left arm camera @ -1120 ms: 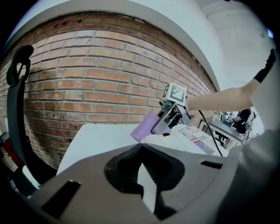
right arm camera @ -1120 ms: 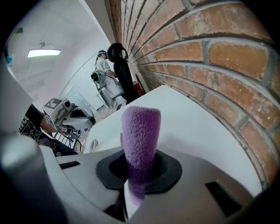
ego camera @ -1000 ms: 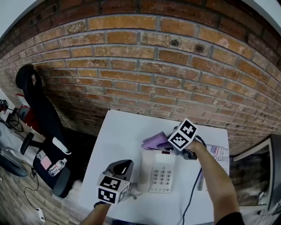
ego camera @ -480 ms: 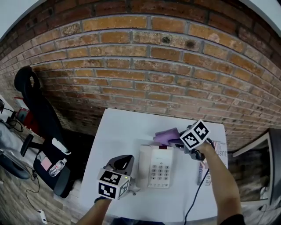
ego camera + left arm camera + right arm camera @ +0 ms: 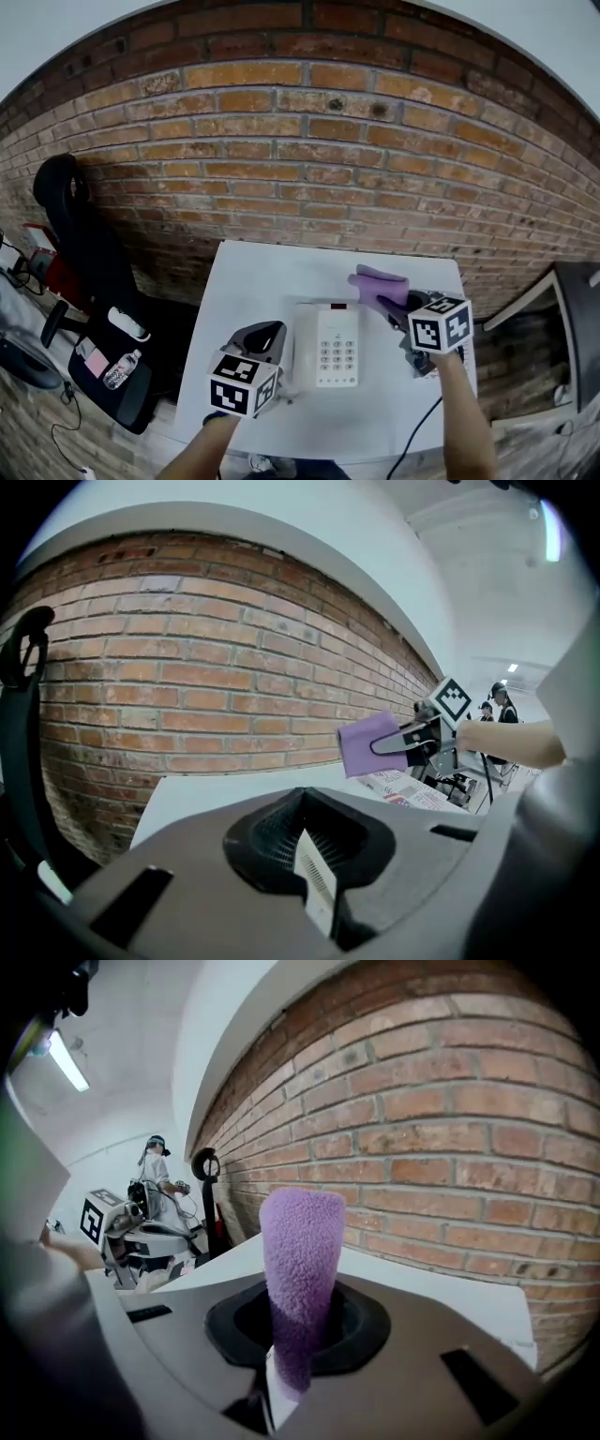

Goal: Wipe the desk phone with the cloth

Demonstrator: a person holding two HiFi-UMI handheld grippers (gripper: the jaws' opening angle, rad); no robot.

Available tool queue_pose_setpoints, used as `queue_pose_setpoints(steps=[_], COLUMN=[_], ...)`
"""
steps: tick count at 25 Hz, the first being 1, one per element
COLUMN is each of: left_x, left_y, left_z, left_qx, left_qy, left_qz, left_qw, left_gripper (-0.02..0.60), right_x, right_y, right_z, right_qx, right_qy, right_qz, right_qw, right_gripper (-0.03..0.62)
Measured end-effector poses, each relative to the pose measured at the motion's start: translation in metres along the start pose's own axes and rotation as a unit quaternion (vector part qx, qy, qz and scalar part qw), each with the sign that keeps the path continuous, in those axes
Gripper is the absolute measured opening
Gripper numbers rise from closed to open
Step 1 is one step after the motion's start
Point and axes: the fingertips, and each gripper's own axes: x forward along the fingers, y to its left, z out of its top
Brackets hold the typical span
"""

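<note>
A white desk phone (image 5: 336, 345) lies in the middle of the white table (image 5: 262, 277) in the head view. My right gripper (image 5: 396, 306) is shut on a purple cloth (image 5: 379, 284), held above the table just right of the phone's far end. The cloth (image 5: 300, 1279) stands up from that gripper's jaws (image 5: 281, 1377) in the right gripper view. My left gripper (image 5: 265, 334) hovers beside the phone's left edge; its jaws (image 5: 316, 878) look shut with nothing between them. From the left gripper view I see the cloth (image 5: 368, 743) and the right gripper (image 5: 414, 742); the phone is hidden there.
A brick wall (image 5: 300, 150) runs behind the table. A black office chair (image 5: 84, 253) stands to the left, with a bottle (image 5: 120, 367) on its seat. A dark cable (image 5: 412, 433) trails off the table's front right. Printed papers (image 5: 405, 790) lie at the table's right side.
My right gripper has carried the purple cloth from over the phone's far end to the right of the phone. The left gripper has hardly moved.
</note>
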Motion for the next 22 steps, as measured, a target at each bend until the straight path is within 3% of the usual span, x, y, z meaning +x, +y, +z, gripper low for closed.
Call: queue_pose_setpoints(steps=[8, 15, 22], left_x=[-0.052, -0.105, -0.136], left_y=[-0.01, -0.005, 0.005], left_z=[0.003, -0.005, -0.018], left_qx=[0.015, 0.028, 0.021], left_qy=[-0.027, -0.049, -0.057], left_qz=[-0.007, 0.006, 0.019], left_qw=[0.9995, 0.9984, 0.998], left_gripper=[0.005, 0.005, 0.005], right_x=[-0.079, -0.107, -0.126], right_y=[0.064, 0.13, 0.157], right_z=[-0.021, -0.043, -0.048], right_qx=[0.018, 0.022, 0.02], right_qy=[-0.094, -0.132, -0.157], right_qz=[-0.101, -0.135, -0.178], right_qw=[0.99, 0.982, 0.971], right_gripper=[0.044, 0.044, 0.043])
